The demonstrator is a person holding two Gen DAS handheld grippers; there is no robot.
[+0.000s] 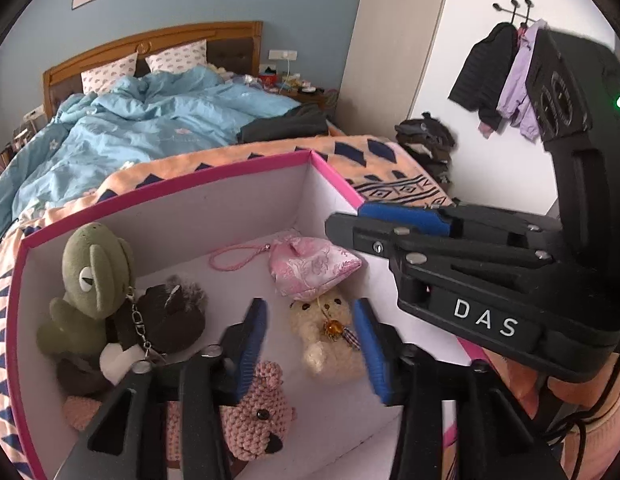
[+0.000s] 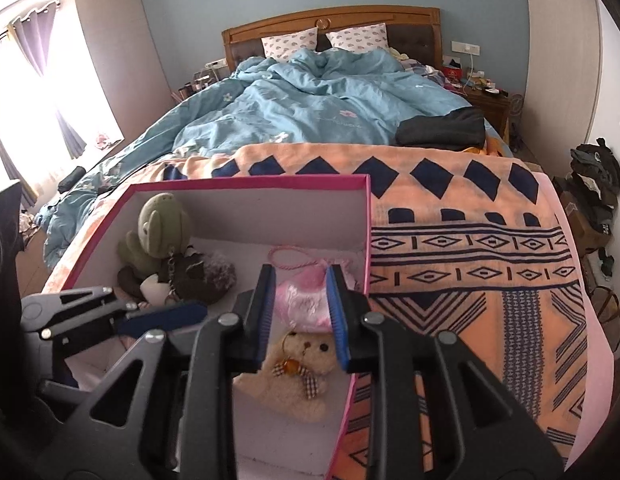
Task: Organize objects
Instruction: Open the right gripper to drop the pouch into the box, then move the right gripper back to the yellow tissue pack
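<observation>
The pink-rimmed box [image 2: 245, 184] rests on an orange patterned blanket [image 2: 470, 240] at the foot of a bed [image 2: 310, 92]. We see the green plush [image 1: 93, 280], cream teddy bear [image 1: 330, 336], pink satin pouch [image 1: 310, 268] and crocheted pink toy [image 1: 257, 412] already inside. We judge sorting nearly finished. Left gripper [image 1: 310, 344] and right gripper [image 2: 301, 316] both stand apart, holding nothing.

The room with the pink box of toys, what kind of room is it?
It looks like a bedroom. There is a big bed with a wooden headboard, a rumpled light blue quilt and two patterned pillows. Jackets hang on wall hooks.
</observation>
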